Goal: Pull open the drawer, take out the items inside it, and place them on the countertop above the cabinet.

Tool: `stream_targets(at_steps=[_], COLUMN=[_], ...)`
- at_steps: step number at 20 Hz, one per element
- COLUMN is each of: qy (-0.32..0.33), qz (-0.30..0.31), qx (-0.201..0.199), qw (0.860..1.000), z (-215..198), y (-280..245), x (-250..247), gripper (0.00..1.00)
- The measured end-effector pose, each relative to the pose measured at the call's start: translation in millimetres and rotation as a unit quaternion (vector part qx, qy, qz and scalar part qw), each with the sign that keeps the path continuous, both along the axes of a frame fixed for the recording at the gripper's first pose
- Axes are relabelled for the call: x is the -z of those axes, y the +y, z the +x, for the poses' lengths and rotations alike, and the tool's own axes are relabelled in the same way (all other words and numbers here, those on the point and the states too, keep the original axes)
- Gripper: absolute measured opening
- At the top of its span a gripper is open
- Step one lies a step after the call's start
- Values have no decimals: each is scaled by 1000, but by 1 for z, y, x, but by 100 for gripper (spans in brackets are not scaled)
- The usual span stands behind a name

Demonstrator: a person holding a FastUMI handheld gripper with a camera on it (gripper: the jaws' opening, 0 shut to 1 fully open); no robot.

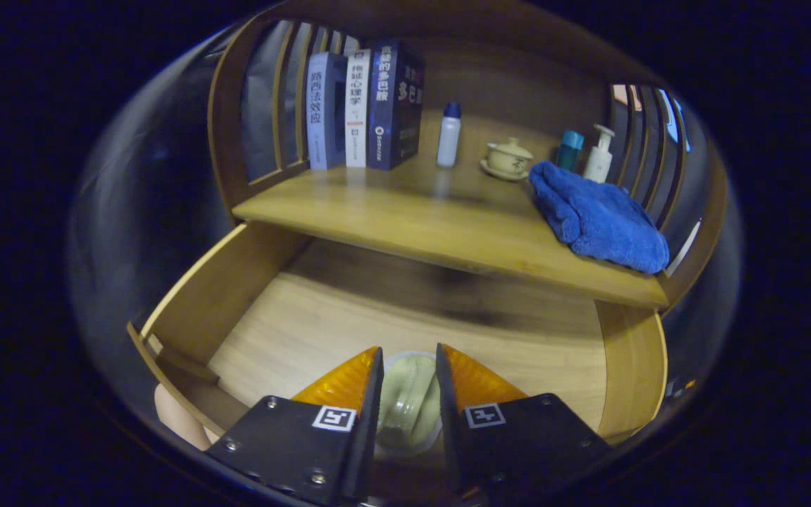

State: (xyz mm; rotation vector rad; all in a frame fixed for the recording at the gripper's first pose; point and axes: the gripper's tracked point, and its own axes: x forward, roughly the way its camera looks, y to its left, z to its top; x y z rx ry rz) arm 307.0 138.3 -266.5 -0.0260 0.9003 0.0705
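It looked like a home setting: a wooden cabinet with an open drawer (250, 310), a countertop (405, 218) holding books (363, 105) at upper left, a lidded teacup (509, 157), small bottles (449, 134) and a folded blue towel (599, 218) at upper right

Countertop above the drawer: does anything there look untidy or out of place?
Only the blue towel: it lies crumpled at the countertop edge. The books, bottles and lidded cup stand upright. The gripper holds a pale jar over the open drawer.
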Motion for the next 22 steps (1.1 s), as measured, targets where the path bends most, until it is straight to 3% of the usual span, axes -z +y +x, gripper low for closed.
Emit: stream_targets(at_steps=[8,14,16,22], qy=[86,78,81,37], qz=[3,3,21,27], qx=[0,-12,8,2], qw=[996,997,996,999], z=[-22,-19,-21,-17], y=[1,3,3,5], x=[40,38,37,21], gripper=[42,43,18,18])
